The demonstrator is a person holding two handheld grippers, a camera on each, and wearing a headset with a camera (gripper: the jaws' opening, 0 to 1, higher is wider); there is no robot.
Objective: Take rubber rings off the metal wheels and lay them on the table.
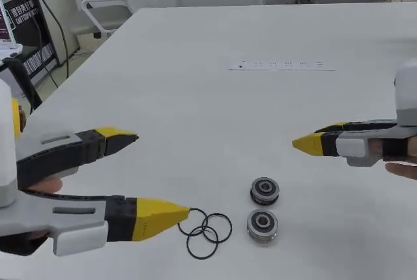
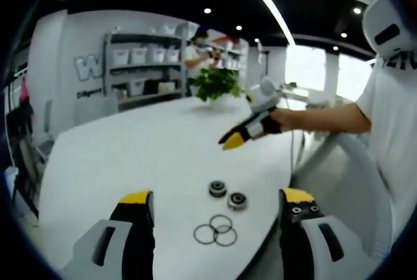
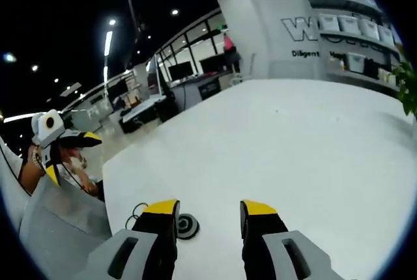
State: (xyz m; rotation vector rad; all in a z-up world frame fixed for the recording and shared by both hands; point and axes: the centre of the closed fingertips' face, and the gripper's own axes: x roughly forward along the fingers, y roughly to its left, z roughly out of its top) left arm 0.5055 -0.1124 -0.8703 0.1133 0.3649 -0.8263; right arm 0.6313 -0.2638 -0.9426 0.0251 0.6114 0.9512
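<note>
Two small metal wheels with dark rims stand side by side on the white table, near its front edge. Three black rubber rings lie overlapping just left of them. My left gripper is open, its lower yellow tip right beside the rings and nothing between its jaws. In the left gripper view the rings and both wheels lie ahead of the left gripper. My right gripper hovers open above and right of the wheels; its own view has one wheel by the left jaw.
A flat white strip with small markings lies farther back on the table. A white chair stands past the far left corner. A potted plant sits at the far end of the table.
</note>
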